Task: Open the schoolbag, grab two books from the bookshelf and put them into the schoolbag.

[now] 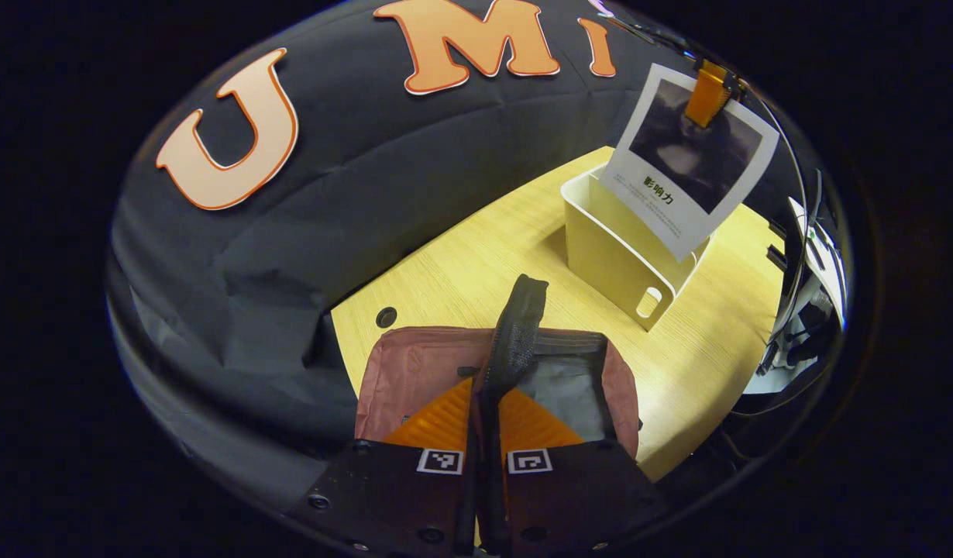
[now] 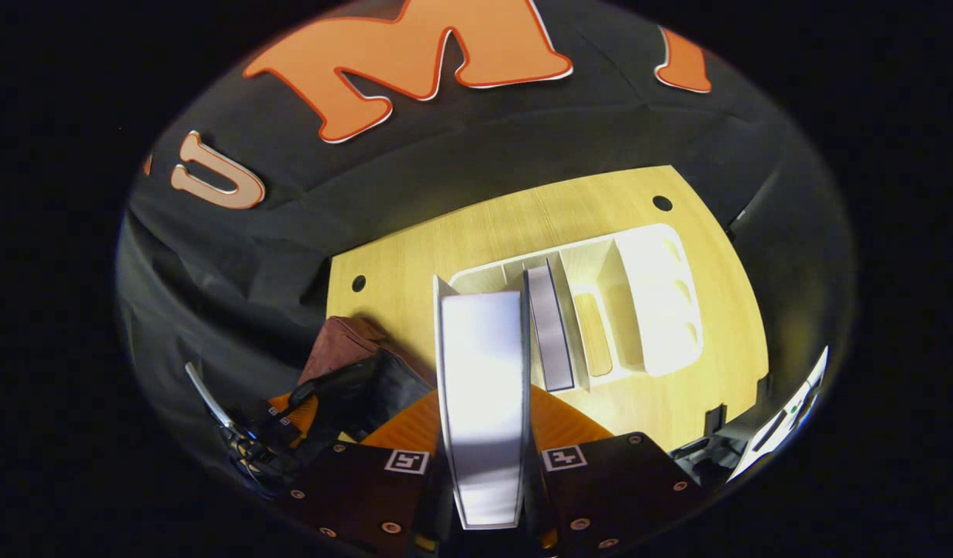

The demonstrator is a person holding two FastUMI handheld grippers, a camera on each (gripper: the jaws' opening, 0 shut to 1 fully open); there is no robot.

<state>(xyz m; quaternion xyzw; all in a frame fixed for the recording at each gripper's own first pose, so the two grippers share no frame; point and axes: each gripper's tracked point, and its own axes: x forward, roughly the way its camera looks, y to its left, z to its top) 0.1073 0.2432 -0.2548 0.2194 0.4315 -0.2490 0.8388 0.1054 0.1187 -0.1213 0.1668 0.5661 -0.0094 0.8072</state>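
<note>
left gripper (image 1: 486, 434) first: fingers pressed together on the black mesh strap (image 1: 515, 333) of the pink fabric schoolbag (image 1: 414, 372), holding the flap up so the mouth gapes, grey lining showing. bag sits on the light wood table (image 1: 461, 271), w/ the cream plastic bookshelf bin (image 1: 612, 256) a bit further back.

right gripper (image 2: 484, 465): fingers pinching a white-covered book (image 2: 480, 372) by its edge, lifted clear above the bin. in the left gripper view the same book (image 1: 689, 155) hangs over the bin. second book w/ grey cover (image 2: 550, 329) stands in a slot of the bin (image 2: 662, 302).

imo the step is book one to the bag. keep the strap taut so the mouth stays wide, bring the book over edge-first, don't let it swing bc the pinch is only on one edge. right gripper looks angled steeply down at the bin, left one tilted down over the bag.
</note>
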